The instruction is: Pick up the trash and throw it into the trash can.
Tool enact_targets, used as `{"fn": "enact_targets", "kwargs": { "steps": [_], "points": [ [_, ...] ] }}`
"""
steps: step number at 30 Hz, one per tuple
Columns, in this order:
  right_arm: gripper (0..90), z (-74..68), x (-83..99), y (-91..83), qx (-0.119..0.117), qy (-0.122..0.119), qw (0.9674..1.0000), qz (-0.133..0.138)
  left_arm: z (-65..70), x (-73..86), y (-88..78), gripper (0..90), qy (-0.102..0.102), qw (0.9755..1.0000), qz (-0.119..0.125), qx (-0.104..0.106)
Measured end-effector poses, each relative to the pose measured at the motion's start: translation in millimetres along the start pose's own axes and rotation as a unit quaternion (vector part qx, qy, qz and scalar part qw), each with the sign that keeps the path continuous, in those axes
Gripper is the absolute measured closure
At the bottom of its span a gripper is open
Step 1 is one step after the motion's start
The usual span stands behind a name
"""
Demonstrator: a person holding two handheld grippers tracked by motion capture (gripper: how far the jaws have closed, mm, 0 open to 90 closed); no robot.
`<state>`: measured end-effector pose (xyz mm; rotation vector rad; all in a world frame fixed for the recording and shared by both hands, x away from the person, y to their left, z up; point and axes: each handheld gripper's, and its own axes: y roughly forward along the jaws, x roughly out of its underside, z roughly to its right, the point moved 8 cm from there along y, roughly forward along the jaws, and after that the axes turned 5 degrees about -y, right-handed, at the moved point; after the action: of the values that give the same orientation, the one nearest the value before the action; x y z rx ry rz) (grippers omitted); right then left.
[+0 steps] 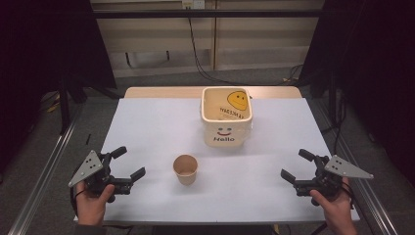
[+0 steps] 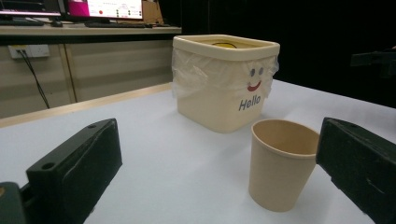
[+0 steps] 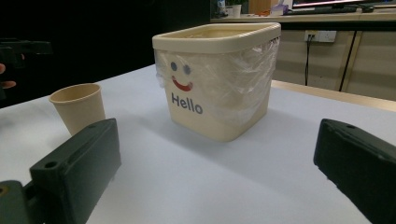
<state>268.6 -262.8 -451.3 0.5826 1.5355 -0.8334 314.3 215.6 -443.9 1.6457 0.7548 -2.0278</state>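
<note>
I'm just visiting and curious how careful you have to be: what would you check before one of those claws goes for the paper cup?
1. Paper cup upright, open end up: ok.
2. Left claw open wide, nothing between its jaws: ok.
3. Right claw open and empty: ok.
4. Table bare between the left claw and the cup: ok.
5. Cup stands apart from the Hello bin: ok.
6. Cup empty inside: cannot tell for sure.

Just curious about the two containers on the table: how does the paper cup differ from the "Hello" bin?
The paper cup is round, plain and small; the bin is square, much bigger and printed with a smiley face and "Hello". The bin has a clear plastic liner; the cup has none. Both are beige, upright and open-topped.
</note>
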Motion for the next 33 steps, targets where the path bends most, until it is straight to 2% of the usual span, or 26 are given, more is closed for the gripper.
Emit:
{"fn": "enact_targets", "kwargs": {
  "steps": [6,7,13,15,16,19,21,25,26,30,33],
  "points": [
    [0.2,0.8,1.4,0.2,0.002,-0.003,1.0,-0.003,2.6,-3.1,3.7,0.1,-0.001,1.0,-0.001,0.002],
    [0.2,0.8,1.2,0.2,0.005,0.003,1.0,-0.002,3.5,-4.5,5.1,0.1,-0.004,1.0,0.004,0.003],
    [0.2,1.0,2.7,0.0,0.003,0.002,1.0,-0.006,4.3,-11.0,10.3,0.1,-0.011,0.9998,0.019,0.004],
    [0.2,1.0,3.2,0.1,0.002,0.0,1.0,-0.007,5.5,-12.2,12.9,0.0,-0.01,0.9998,0.016,0.004],
    [0.2,0.4,3.3,0.8,0.0,-0.002,1.0,-0.008,6.3,-13.4,15.6,0.1,0.0,0.9999,0.011,0.005],
    [0.3,-0.5,3.5,1.1,-0.002,-0.003,0.9999,-0.01,7.4,-15.5,18.0,0.0,0.004,0.9999,0.009,0.002],
    [0.3,-0.6,3.6,1.0,-0.003,-0.005,0.9999,-0.01,10.9,-20.1,22.8,0.1,0.003,0.9998,0.016,0.008],
    [0.4,-0.1,3.4,1.2,-0.002,-0.008,0.9999,-0.008,12.5,-22.3,25.8,0.0,0.002,0.9999,0.014,0.01],
    [0.3,-0.5,3.6,1.1,-0.003,-0.006,0.9999,-0.01,13.8,-23.4,26.9,0.1,0.004,0.9997,0.016,0.018],
    [0.3,-0.7,3.6,1.1,-0.005,-0.008,0.9999,-0.01,15.6,-26.6,29.5,0.0,0.001,0.9996,0.02,0.018],
    [0.3,-1.0,3.5,1.3,-0.003,-0.004,0.9999,-0.01,17.7,-28.7,32.6,0.1,0.002,0.9994,0.022,0.026]
  ]
}}
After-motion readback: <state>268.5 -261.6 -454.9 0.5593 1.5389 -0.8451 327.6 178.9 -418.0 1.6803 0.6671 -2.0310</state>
